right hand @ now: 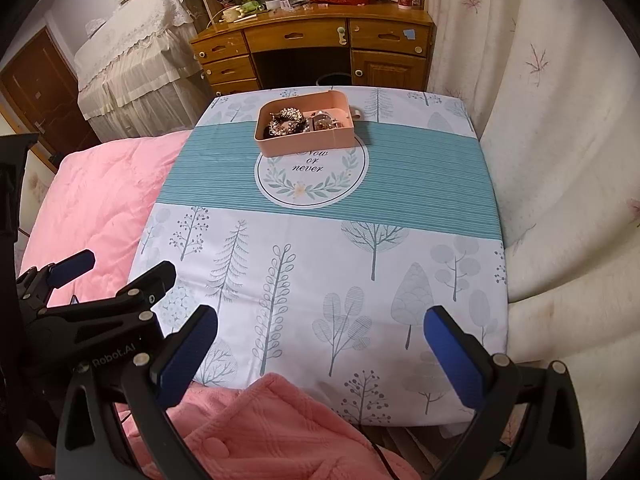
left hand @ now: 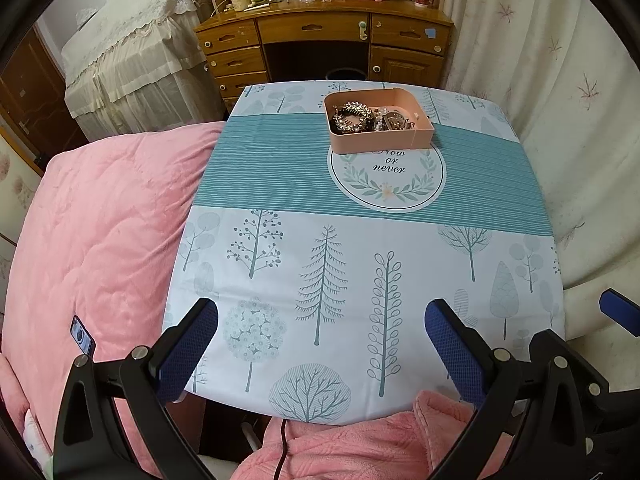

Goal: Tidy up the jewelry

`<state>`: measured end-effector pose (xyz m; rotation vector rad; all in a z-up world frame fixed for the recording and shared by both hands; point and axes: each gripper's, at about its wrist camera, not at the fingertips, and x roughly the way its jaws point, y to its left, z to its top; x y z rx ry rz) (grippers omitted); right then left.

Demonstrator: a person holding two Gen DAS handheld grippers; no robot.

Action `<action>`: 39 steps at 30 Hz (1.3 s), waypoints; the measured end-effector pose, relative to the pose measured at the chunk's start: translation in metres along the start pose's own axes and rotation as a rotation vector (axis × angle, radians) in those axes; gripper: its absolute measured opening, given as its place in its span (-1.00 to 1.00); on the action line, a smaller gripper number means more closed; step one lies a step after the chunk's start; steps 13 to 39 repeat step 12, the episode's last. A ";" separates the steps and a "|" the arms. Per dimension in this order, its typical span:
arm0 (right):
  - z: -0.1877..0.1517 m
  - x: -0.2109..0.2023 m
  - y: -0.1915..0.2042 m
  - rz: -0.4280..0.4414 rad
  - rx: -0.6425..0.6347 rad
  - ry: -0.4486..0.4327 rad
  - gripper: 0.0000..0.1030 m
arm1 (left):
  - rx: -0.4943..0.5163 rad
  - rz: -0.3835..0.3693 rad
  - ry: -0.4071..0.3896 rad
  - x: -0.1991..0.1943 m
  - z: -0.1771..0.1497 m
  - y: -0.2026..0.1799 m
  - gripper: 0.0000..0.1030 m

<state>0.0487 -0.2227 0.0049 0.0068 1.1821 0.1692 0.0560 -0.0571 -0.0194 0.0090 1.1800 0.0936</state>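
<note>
A pink open box (left hand: 416, 138) (right hand: 304, 142) sits at the far side of the table, on the teal stripe. Inside lies a tangle of jewelry (left hand: 354, 117) (right hand: 286, 120), with gold and dark pieces bunched on the left and smaller bits on the right. My left gripper (left hand: 320, 344) hangs open over the near edge of the table, nothing between its blue pads. My right gripper (right hand: 320, 348) is open too, beside it to the right, also empty. In the right wrist view the left gripper (right hand: 116, 268) shows at the lower left. Both are far from the box.
The table wears a tree-print cloth (left hand: 320, 260) (right hand: 360, 264) with a round "Now or never" emblem (left hand: 386, 180). A pink quilt (left hand: 100, 220) lies to the left, a pink sleeve (right hand: 260, 432) below, pale curtains (left hand: 560, 80) right, a wooden desk (left hand: 320, 32) behind.
</note>
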 end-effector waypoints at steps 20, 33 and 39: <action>0.000 0.003 -0.003 -0.003 0.004 0.013 1.00 | 0.003 0.002 0.013 0.002 0.001 0.000 0.99; 0.000 0.003 -0.003 -0.003 0.004 0.013 1.00 | 0.003 0.002 0.013 0.002 0.001 0.000 0.99; 0.000 0.003 -0.003 -0.003 0.004 0.013 1.00 | 0.003 0.002 0.013 0.002 0.001 0.000 0.99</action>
